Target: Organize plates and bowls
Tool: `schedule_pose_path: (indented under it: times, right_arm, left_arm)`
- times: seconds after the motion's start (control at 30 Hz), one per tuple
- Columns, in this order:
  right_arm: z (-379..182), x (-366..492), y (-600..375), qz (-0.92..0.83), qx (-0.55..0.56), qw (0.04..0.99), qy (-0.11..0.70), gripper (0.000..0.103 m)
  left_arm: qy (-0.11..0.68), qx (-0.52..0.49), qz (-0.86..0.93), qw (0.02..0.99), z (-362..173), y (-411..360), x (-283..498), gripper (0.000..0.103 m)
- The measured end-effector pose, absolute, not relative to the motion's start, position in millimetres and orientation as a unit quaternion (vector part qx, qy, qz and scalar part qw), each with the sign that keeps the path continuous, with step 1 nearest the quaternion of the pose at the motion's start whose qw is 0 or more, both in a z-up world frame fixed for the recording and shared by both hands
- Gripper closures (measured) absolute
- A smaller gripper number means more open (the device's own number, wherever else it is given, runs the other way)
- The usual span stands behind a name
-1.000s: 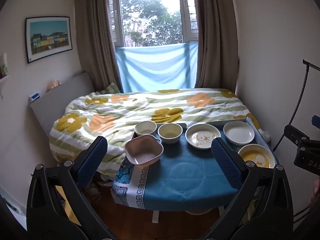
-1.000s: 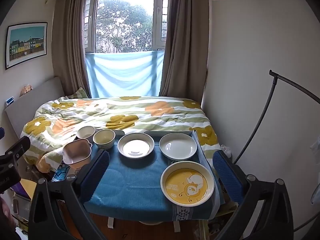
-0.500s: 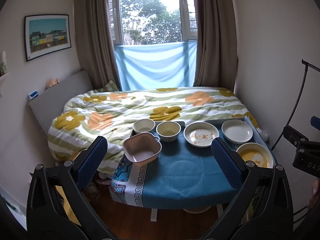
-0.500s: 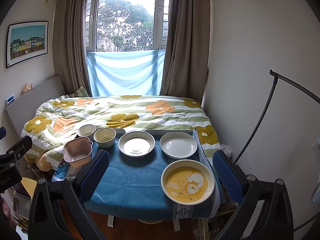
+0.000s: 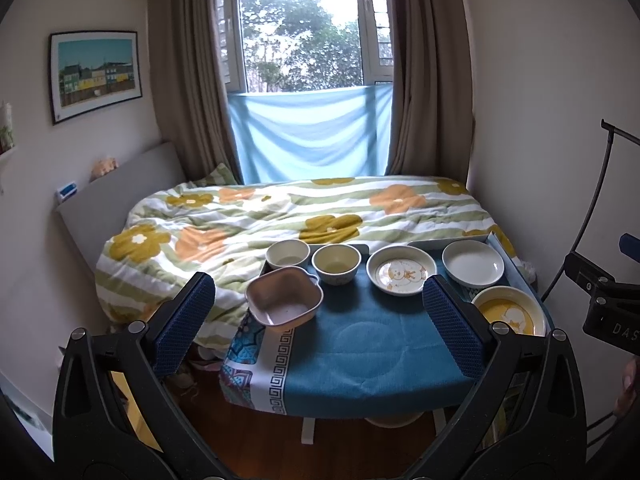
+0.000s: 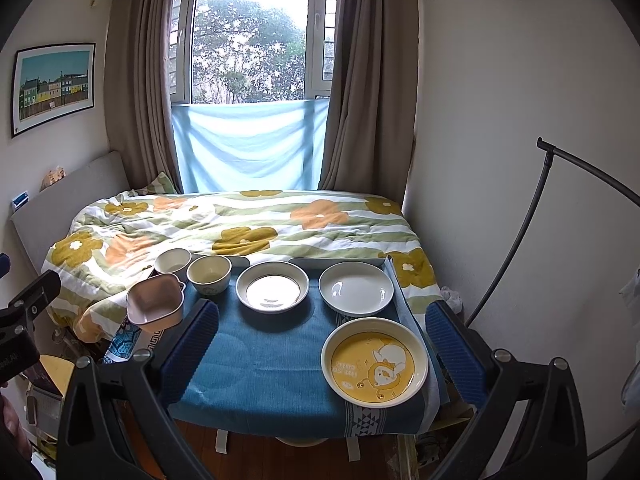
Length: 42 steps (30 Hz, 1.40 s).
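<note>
A small table with a blue cloth holds a pink square bowl, a white bowl, a cream bowl, a cartoon plate, a plain white plate and a yellow plate. My left gripper is open and empty, held back from the table's near edge. My right gripper is open and empty, also short of the table.
A bed with a flowered duvet lies behind the table, under a curtained window. A white wall is on the right with a black curved stand. Wooden floor shows below the table.
Both views have drifted slightly; the table and dishes sit a little lower and nearer in the frames. No dish has moved. Both grippers stay open.
</note>
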State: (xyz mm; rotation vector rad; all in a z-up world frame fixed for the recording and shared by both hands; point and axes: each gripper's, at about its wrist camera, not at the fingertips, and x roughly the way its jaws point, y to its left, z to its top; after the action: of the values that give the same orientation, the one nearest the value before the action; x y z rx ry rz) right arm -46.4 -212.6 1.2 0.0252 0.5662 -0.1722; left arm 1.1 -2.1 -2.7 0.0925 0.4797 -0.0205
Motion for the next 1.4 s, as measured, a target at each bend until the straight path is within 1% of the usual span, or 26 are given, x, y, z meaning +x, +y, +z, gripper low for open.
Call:
schedule_pose_path:
  times: [0.57,1.4]
  right_arm:
    - [-7.4,-49.7,-212.7,-0.082,0.016,0.955,0.284,0.000]
    - [-4.6,-47.3,-209.1,-0.084,0.011,0.955,0.284,0.000]
  left_arm:
    - [0.239,0.041,-0.016,0.970,-4.1,-1.8,-1.0,0.000]
    - [0.241,0.041,-0.017,0.969,-4.8,0.0,-0.3,0.000]
